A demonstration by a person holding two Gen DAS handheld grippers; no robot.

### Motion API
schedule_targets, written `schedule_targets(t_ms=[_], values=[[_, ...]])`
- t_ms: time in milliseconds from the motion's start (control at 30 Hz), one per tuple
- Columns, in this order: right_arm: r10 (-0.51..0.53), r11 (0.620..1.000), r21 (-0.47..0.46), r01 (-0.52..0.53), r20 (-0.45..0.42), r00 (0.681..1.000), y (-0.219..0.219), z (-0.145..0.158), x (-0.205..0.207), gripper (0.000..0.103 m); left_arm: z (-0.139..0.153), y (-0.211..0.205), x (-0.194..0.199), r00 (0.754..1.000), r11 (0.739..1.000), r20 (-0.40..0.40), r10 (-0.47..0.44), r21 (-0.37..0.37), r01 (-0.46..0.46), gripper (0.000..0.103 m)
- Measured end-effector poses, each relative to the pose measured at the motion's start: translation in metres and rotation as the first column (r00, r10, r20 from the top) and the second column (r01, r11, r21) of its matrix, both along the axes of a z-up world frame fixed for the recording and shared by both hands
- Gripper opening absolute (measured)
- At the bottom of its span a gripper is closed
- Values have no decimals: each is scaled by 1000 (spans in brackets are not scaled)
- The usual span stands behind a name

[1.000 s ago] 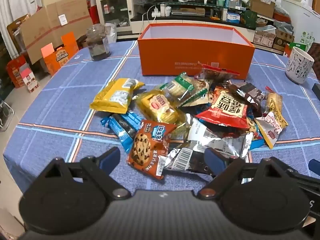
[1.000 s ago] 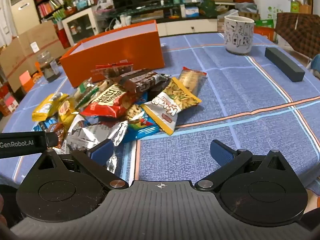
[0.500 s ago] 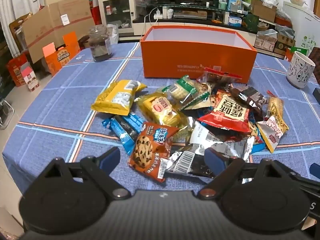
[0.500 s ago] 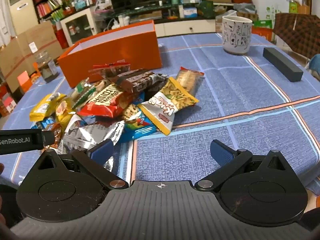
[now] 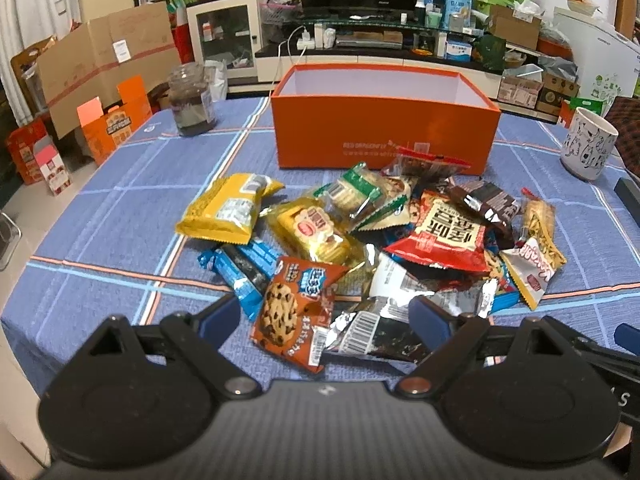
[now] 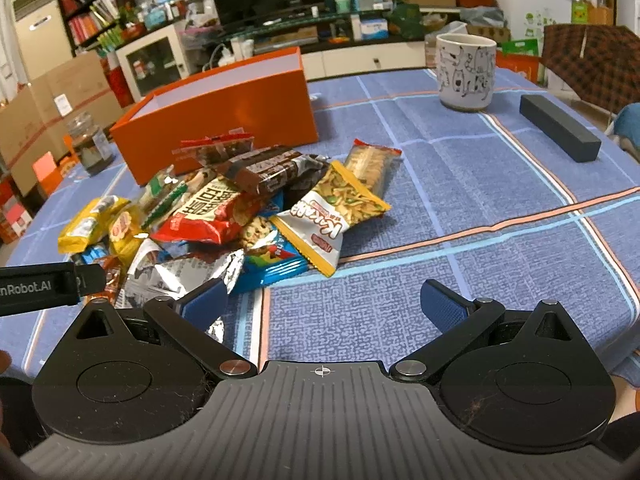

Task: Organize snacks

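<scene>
Little has moved since the earlier frames: the left view has crept slightly closer to the snack pile [image 5: 360, 248], the right view is unchanged. Landmark used: orange box [image 5: 384, 128].

Left gripper [image 5: 326, 316] is seen nearest, fingers spread wide, nothing held; between them, lower down on the cloth, lie the cookie packet [image 5: 294, 308] and a silver wrapper [image 5: 372, 332]. No contact can be confirmed. Right gripper [image 6: 322, 300] is held wide too, empty, over bare blue checked tablecloth [image 6: 460, 240], with its left finger just over the silver wrapper edge.

Snack pile is spread on the cloth in front of the orange box, on the near side: blue bar [image 5: 244, 268], yellow bag [image 5: 228, 208], red bag [image 5: 444, 236], brown bar [image 5: 484, 202]. A red-edged packet [image 5: 430, 164] is seen touching or just before the box front.

Orange box is open-topped; no snack is seen inside from these angles. Jar [image 5: 192, 100] is placed left of the box, mug [image 5: 586, 144] right of it, black block [image 6: 560, 128] further right.
</scene>
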State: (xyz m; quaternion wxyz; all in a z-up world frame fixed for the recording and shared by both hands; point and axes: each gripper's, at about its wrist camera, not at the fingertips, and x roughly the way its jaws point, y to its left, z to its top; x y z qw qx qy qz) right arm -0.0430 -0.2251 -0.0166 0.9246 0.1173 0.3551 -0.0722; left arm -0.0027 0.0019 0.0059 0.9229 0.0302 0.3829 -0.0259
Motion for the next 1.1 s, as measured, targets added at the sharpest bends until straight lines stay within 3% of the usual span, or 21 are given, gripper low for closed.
schedule_targets(t_ms=[1100], values=[[-15, 1000, -8, 15, -7, 1000, -3, -2, 2, 97, -1, 1, 4, 1000, 1000, 12, -14, -24, 14, 90]])
